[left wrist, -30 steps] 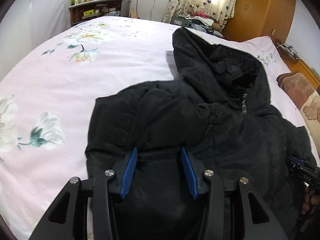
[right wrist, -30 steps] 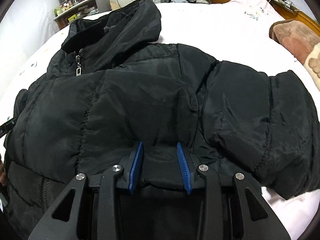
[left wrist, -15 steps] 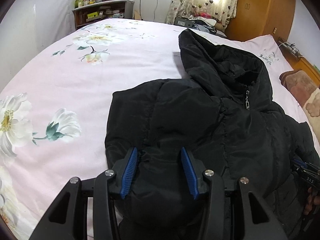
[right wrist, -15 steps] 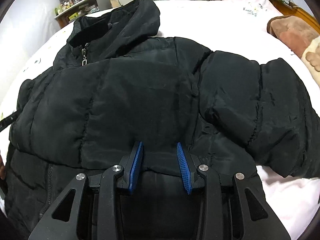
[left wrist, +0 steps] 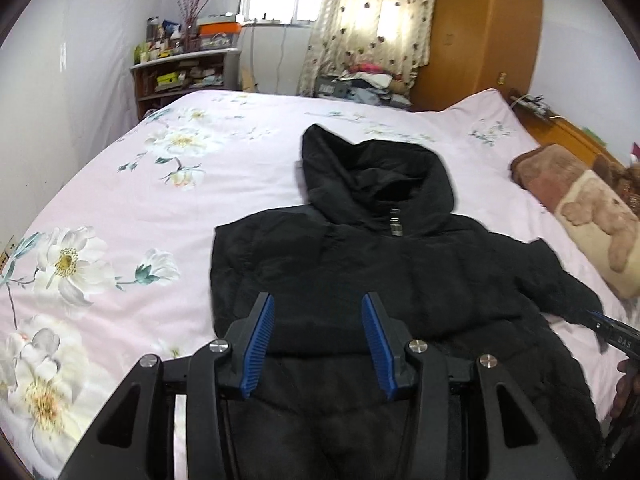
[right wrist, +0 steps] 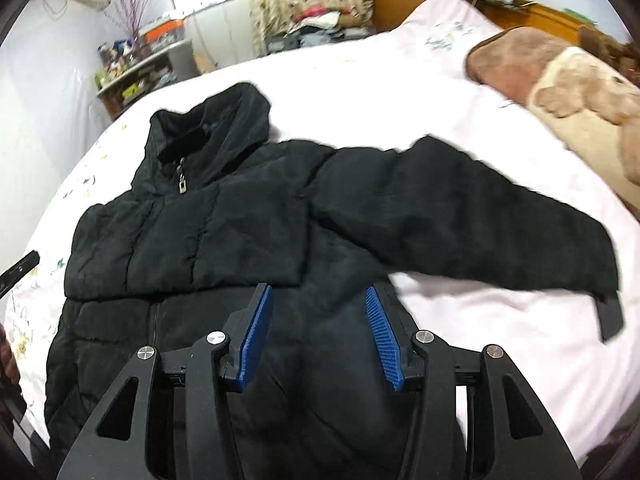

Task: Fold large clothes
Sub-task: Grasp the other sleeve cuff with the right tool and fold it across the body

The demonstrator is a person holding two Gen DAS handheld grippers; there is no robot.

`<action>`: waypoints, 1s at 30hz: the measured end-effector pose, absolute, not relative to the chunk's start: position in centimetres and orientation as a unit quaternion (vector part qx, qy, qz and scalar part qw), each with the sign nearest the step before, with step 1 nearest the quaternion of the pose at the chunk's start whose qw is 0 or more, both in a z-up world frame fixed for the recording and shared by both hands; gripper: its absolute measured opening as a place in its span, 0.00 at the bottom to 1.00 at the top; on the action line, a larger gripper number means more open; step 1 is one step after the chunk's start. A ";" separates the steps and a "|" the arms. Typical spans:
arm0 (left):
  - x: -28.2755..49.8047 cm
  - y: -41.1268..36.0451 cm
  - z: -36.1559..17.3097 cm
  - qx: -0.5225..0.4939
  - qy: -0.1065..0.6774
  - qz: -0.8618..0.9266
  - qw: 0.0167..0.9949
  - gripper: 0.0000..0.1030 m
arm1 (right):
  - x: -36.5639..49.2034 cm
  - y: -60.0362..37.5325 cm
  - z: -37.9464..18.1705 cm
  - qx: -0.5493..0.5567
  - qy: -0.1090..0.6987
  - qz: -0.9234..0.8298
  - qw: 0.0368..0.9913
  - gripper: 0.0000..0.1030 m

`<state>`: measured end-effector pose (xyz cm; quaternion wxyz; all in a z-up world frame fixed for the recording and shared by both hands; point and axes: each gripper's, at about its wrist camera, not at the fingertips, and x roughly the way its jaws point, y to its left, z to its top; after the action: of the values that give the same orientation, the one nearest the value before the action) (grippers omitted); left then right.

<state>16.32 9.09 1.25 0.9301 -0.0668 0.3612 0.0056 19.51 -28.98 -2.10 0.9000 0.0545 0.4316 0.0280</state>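
A black hooded puffer jacket [left wrist: 360, 264] [right wrist: 248, 240] lies zipped on the pink floral bed sheet [left wrist: 132, 208], hood pointing away from me. One sleeve is folded across its chest [right wrist: 180, 240]. The other sleeve [right wrist: 480, 220] stretches out to the right. My left gripper [left wrist: 318, 344] hovers over the jacket's near part, and its blue pads stand apart with no fabric pinched. The jaws of my right gripper [right wrist: 318, 336] are opening above the jacket's lower body, clear of the cloth. The right gripper [left wrist: 612, 332] also shows at the edge of the left wrist view.
A brown pillow with a bear print [left wrist: 580, 208] [right wrist: 560, 80] lies along the bed's right side. Past the far end stand a cluttered shelf [left wrist: 184, 72], a clothes pile [left wrist: 368, 84] below curtains, and an orange wardrobe [left wrist: 480, 32]. A person's hand [left wrist: 624, 384] holds the right gripper.
Both grippers have drawn back and up from the jacket, which now looks smaller. The right jaws have spread wider and left the fabric. The outstretched sleeve now lies flat on the sheet.
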 end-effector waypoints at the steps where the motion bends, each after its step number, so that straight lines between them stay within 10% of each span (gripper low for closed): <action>1: 15.6 8.7 1.6 -0.065 0.360 0.005 0.931 0.47 | 18.6 -29.7 -1.6 0.059 0.429 0.022 0.901 0.48; 30: 11.0 3.8 3.5 -0.053 0.371 -0.016 0.927 0.53 | 10.4 -37.4 1.0 0.080 0.397 -0.054 0.913 0.50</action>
<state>11.03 3.82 3.50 0.9269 -0.0525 0.3713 -0.0163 10.35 -37.36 1.02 0.9125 0.0803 0.3974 -0.0538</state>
